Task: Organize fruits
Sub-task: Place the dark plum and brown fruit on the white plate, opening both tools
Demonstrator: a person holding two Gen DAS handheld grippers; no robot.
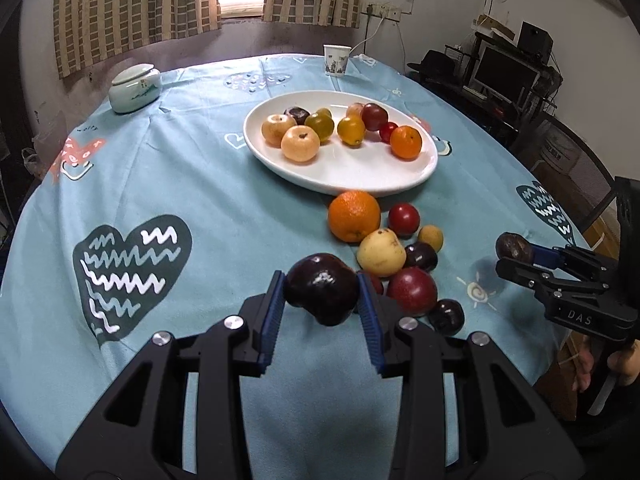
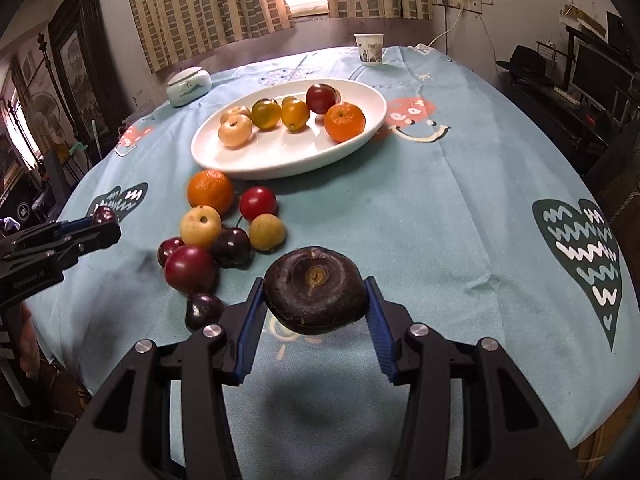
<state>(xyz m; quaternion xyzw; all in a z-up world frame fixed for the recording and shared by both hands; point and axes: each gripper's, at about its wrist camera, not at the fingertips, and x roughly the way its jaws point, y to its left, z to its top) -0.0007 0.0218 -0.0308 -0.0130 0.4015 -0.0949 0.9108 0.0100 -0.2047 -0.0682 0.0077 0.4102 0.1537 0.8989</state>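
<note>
My left gripper (image 1: 321,294) is shut on a dark purple plum (image 1: 322,289) and holds it above the blue tablecloth. My right gripper (image 2: 316,300) is shut on a dark brown flat round fruit (image 2: 316,295), also held above the cloth. A white oval plate (image 1: 344,168) holds several fruits, among them an orange tangerine (image 1: 405,142). Loose fruits lie in front of the plate: an orange (image 1: 354,216), a yellow pear (image 1: 381,253), a red plum (image 1: 412,291) and several small dark ones. The same pile shows in the right wrist view (image 2: 210,224).
A white lidded jar (image 1: 135,88) stands at the far left of the table and a paper cup (image 1: 337,60) at the far edge. A desk with a monitor (image 1: 506,74) stands to the right. Curtains and a window are behind the table.
</note>
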